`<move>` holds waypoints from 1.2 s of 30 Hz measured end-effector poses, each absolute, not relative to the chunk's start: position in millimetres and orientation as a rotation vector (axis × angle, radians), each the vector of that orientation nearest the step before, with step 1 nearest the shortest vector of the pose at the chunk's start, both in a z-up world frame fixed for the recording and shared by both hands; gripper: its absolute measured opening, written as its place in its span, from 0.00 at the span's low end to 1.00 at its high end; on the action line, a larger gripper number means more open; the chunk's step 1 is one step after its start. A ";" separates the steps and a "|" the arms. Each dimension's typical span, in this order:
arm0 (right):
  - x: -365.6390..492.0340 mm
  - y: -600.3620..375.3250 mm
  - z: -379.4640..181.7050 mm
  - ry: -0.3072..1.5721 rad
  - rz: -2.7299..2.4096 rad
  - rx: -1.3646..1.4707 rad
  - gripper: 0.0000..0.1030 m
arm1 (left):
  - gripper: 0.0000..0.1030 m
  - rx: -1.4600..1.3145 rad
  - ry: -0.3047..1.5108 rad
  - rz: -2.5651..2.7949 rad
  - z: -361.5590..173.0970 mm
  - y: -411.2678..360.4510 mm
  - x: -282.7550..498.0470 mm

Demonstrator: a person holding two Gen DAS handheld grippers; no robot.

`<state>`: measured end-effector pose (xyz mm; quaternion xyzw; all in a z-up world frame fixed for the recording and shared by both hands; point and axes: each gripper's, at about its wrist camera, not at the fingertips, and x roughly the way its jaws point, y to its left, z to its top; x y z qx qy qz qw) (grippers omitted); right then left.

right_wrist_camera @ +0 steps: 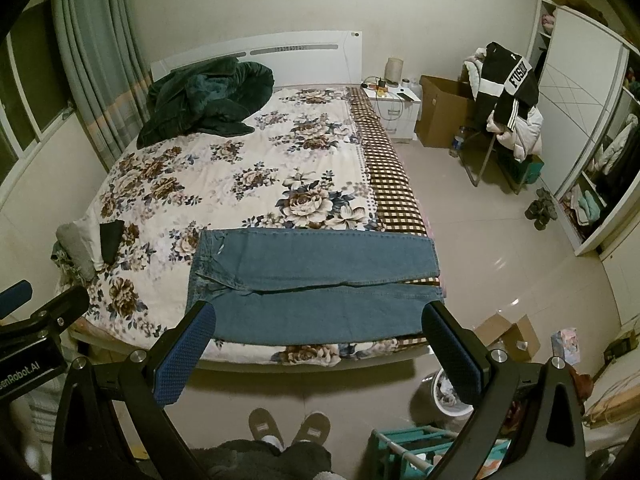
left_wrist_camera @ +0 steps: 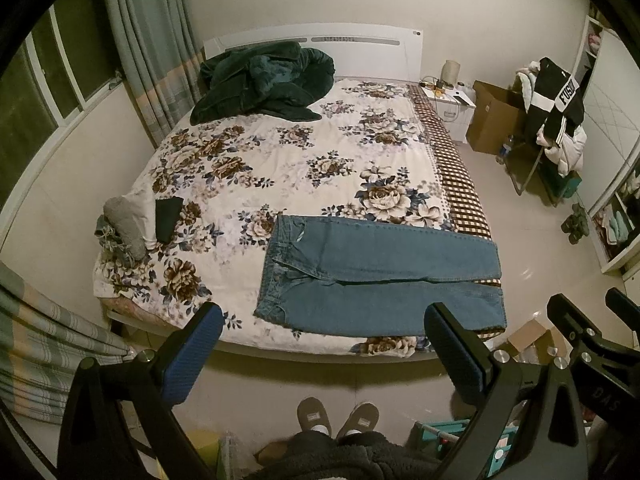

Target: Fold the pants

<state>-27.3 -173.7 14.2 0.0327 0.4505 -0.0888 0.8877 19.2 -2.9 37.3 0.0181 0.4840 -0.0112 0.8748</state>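
Observation:
A pair of blue jeans (left_wrist_camera: 380,272) lies flat near the foot edge of the bed, waistband to the left, both legs stretched right; they also show in the right wrist view (right_wrist_camera: 316,284). My left gripper (left_wrist_camera: 324,324) is open and empty, held above the floor in front of the bed, short of the jeans. My right gripper (right_wrist_camera: 320,324) is open and empty, at about the same height, its fingers framing the near leg. The right gripper shows at the right edge of the left wrist view (left_wrist_camera: 592,320).
The bed has a floral cover (left_wrist_camera: 288,160). A dark green blanket (left_wrist_camera: 264,80) lies by the headboard. Folded clothes (left_wrist_camera: 136,220) sit at the bed's left edge. A nightstand (left_wrist_camera: 452,104), cardboard box (left_wrist_camera: 496,116), clothes-draped chair (left_wrist_camera: 556,120) and wardrobe stand right. Slippered feet (left_wrist_camera: 336,420) stand below.

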 end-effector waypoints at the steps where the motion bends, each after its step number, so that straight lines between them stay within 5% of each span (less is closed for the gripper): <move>1: -28.0 -174.6 13.8 0.937 -0.186 0.069 1.00 | 1.00 0.039 1.010 -0.023 38.5 -3.5 20.3; 36: -13.1 -166.5 16.5 0.945 -0.173 0.081 1.00 | 1.00 0.036 0.995 -0.021 35.8 0.9 15.4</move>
